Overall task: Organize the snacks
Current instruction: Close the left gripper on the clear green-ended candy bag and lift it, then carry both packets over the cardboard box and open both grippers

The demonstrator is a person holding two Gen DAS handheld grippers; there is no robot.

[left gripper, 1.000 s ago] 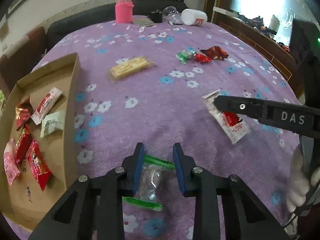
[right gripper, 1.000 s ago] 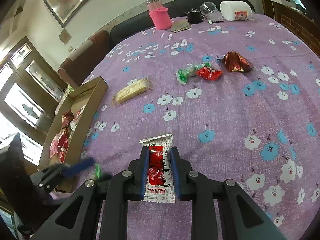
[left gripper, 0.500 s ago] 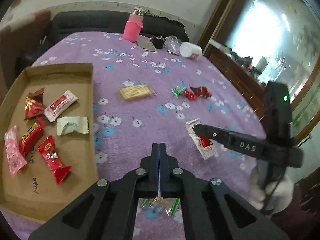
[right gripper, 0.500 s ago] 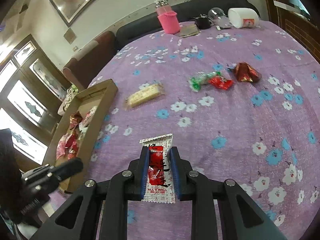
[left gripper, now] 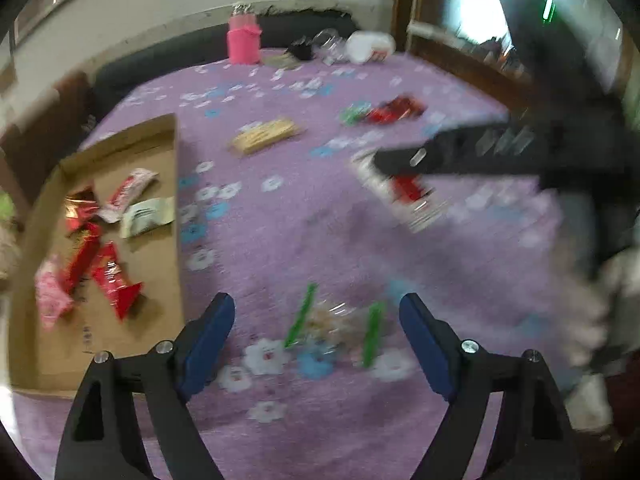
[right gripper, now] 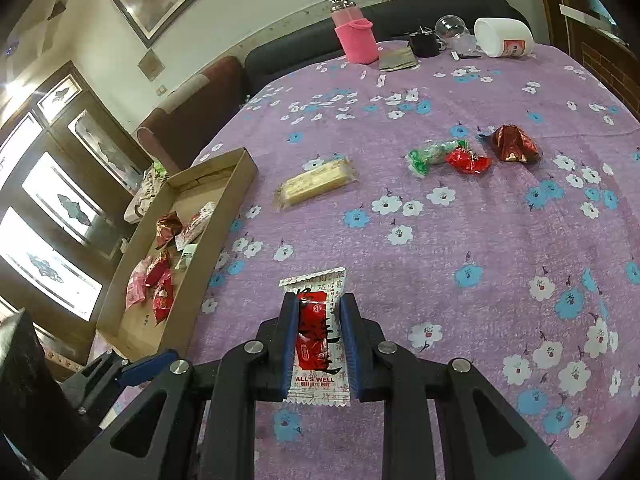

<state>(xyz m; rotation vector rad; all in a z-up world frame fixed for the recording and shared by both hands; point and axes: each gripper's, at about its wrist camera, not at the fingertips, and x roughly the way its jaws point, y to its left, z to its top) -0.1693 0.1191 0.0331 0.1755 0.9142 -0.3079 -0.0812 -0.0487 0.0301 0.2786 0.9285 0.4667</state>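
The left gripper (left gripper: pixel 316 332), its jaws just opened wide, hovered above a clear green-edged packet (left gripper: pixel 334 326) lying free on the purple tablecloth (right gripper: pixel 480 220), while the right gripper (right gripper: pixel 319 340) pinched a red-and-white snack packet (right gripper: pixel 316 340) right of the cardboard tray (right gripper: pixel 240 168).

Pink bottle (right gripper: pixel 354 38), white jar (right gripper: pixel 505 37) lying sideways, glass jar (right gripper: pixel 451 29) — far edge of the flowered tablecloth (right gripper: pixel 480 240).

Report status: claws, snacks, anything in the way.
Left claw just opened, clear green-edged packet loose on cloth between its fingers. Right claw shut on red-white packet. Path to cardboard tray looks clear.
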